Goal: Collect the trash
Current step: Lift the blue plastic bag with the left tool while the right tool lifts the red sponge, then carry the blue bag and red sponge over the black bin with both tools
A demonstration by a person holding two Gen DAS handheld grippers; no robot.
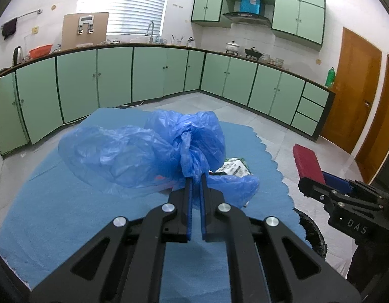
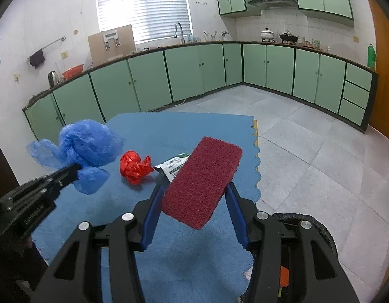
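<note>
- Left gripper (image 1: 197, 176), jaws pinched together on the knot of a blue plastic bag (image 1: 144, 151), holds it above the blue mat (image 1: 68, 214) at frame centre.
- Right gripper (image 2: 194, 192) clamps a red scrubbing pad (image 2: 202, 184), tilted, mid-frame.
- Both pieces appear lifted; next, carry them to the dark bin (image 2: 315, 224) at lower right.
- A red wrapper (image 2: 133, 168) and a printed packet (image 2: 173, 168) remain near the mat's scalloped right edge; open floor lies beyond.
</note>
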